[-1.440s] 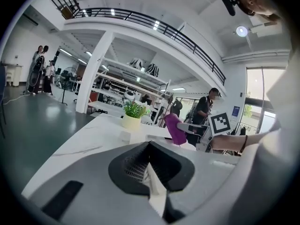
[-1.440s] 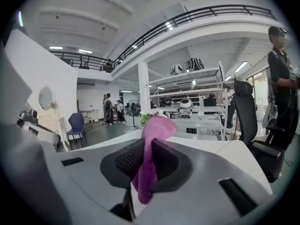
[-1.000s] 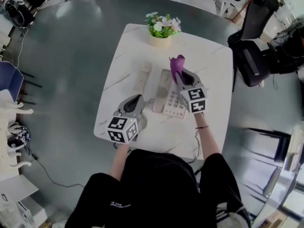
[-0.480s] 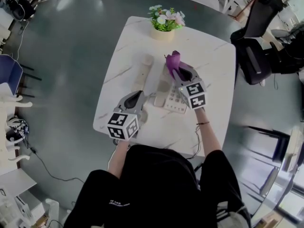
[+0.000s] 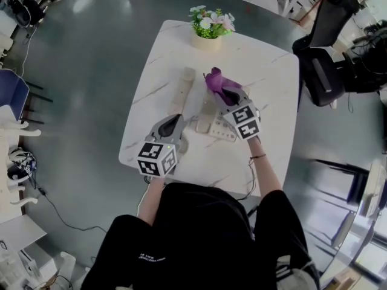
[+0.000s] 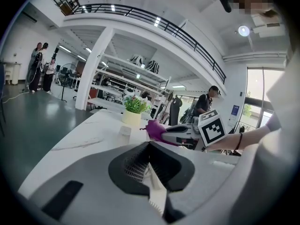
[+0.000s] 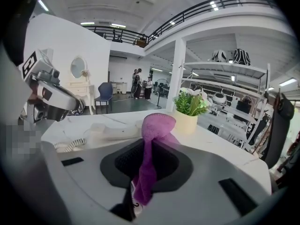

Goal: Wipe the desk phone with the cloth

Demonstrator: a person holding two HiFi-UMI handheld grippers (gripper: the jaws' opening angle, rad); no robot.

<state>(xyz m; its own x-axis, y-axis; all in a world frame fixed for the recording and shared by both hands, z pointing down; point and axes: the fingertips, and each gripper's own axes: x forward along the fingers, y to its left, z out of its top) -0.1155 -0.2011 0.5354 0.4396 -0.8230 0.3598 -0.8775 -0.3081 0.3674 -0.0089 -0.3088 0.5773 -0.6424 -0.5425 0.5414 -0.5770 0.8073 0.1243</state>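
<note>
Right gripper (image 5: 223, 93) pinches the purple cloth (image 5: 213, 79). Cloth sits over the far end of the desk phone (image 5: 217, 132), mid-table (image 5: 273, 89). Handset (image 5: 181, 90) lies just left of the phone. Left gripper (image 5: 173, 124): jaws pressed together, nothing between, by the near-left corner.

Seemingly knitted cloth (image 7: 157, 125), glossy tabletop (image 5: 266, 83)

Black short-sleeved shirt (image 5: 199, 237), dark wristband (image 5: 257, 157)

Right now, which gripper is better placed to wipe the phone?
The right gripper, most likely: its jaws are shut on the purple cloth, right above the desk phone. The left gripper is shut, empty, off to the phone's side.
</note>
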